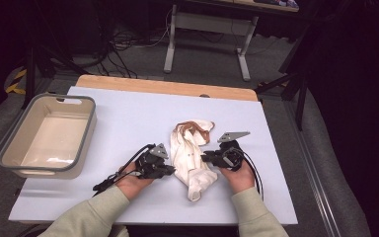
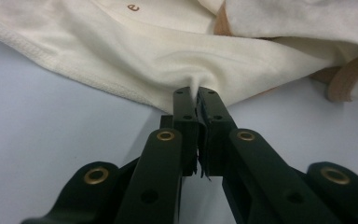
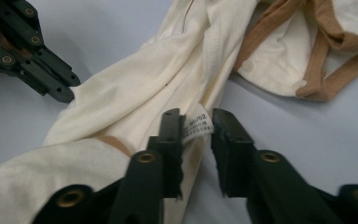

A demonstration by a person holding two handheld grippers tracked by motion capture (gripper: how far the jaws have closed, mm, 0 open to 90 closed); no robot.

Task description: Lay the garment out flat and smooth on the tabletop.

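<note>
A cream garment (image 1: 190,148) with brown trim (image 3: 317,60) lies bunched in the middle of the white table (image 1: 128,113). At its left edge my left gripper (image 1: 172,169) is shut on a pinched fold of the cream cloth (image 2: 168,56), which puckers at the gripper's tips (image 2: 196,93). From the right, my right gripper (image 1: 203,158) reaches the garment's other edge. In the right gripper view its jaws (image 3: 198,119) stand a little apart, with a small white label (image 3: 197,127) and a ridge of cloth (image 3: 135,98) between them, not squeezed. The left gripper (image 3: 65,91) also shows at that view's top left.
A grey-rimmed tub (image 1: 86,128), with nothing inside, stands at the table's left edge. Beyond the table's wooden far edge (image 1: 168,86) are cables and a desk frame (image 1: 207,29) on the floor. Both forearms in pale green sleeves (image 1: 94,212) come in from the near edge.
</note>
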